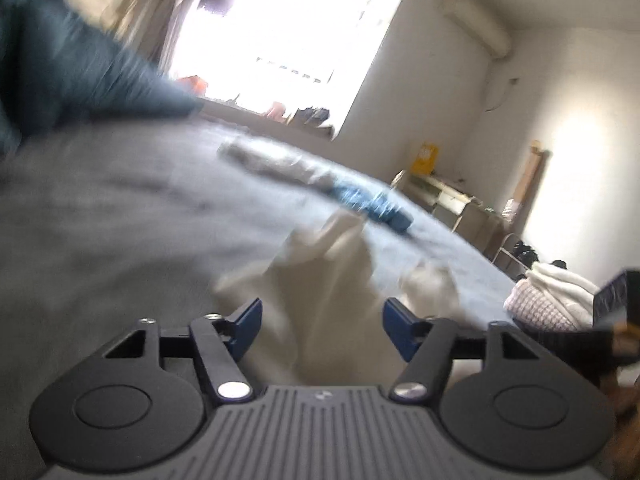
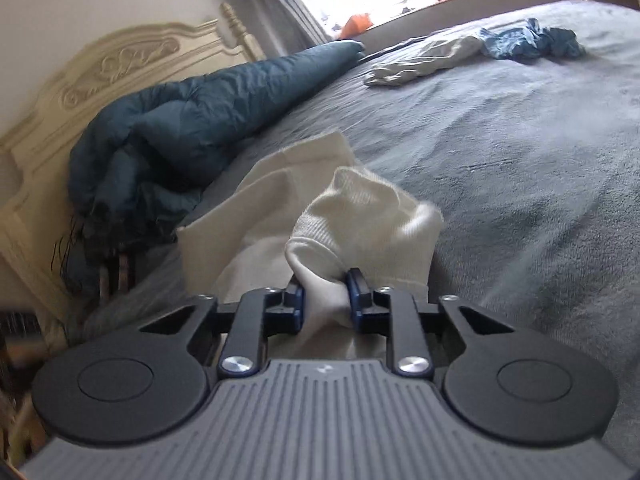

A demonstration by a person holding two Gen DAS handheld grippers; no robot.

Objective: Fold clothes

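Observation:
A cream-white garment (image 2: 360,216) lies bunched on the grey bedspread (image 2: 520,160). My right gripper (image 2: 325,300) is shut on a ribbed fold of it, the blue pads pressing the cloth from both sides. In the left wrist view the same cream garment (image 1: 320,272) appears blurred ahead of my left gripper (image 1: 322,328), which stands open above the cloth with nothing pinched between its blue fingers (image 1: 250,320). Farther across the bed lie a pale grey garment (image 2: 420,60) and a crumpled blue one (image 2: 532,42), shown as the blue garment (image 1: 372,200) in the left view.
A dark teal duvet (image 2: 180,120) is heaped against the carved cream headboard (image 2: 100,72). A bright window (image 1: 304,28) with a cluttered sill is behind the bed. A pile of white and pink laundry (image 1: 552,296) sits off the bed's right edge, near shelves (image 1: 452,200) by the wall.

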